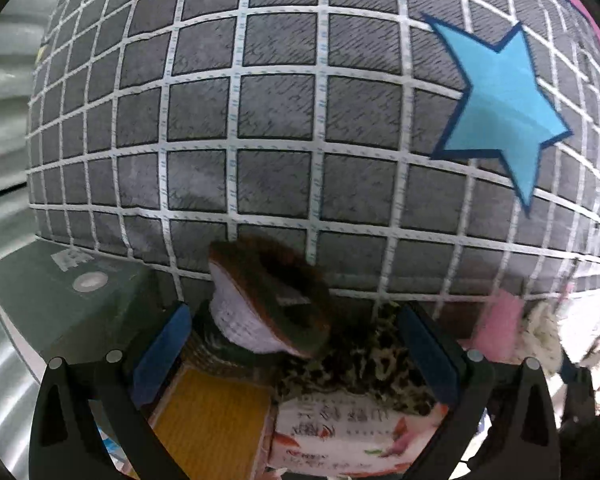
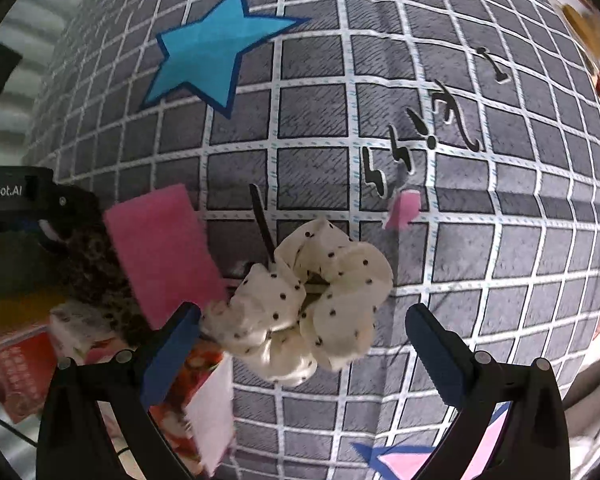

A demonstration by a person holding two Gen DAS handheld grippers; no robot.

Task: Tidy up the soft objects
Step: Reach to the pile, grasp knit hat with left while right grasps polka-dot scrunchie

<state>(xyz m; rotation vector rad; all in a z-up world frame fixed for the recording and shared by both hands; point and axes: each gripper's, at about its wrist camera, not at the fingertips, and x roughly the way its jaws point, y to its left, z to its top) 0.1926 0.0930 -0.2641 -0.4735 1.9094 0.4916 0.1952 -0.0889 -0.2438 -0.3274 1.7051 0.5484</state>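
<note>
A large grey checked cushion (image 1: 280, 120) with a blue star (image 1: 504, 108) fills both views; in the right wrist view it is the cushion (image 2: 480, 260) with its star (image 2: 216, 56). My left gripper (image 1: 296, 344) is open, with a brown and white knitted piece (image 1: 268, 308) and a leopard-print cloth (image 1: 364, 364) between its fingers. My right gripper (image 2: 304, 340) is open around a cream polka-dot scrunchie (image 2: 312, 308) that lies on the cushion. A pink sponge (image 2: 164, 252) lies left of the scrunchie.
A yellow pad (image 1: 212, 424) and a printed tissue pack (image 1: 352, 436) lie under the left gripper. A grey-green box (image 1: 64, 300) stands at left. A small pink scrap (image 2: 404, 208) lies on the cushion. A red printed pack (image 2: 24, 368) sits at the lower left.
</note>
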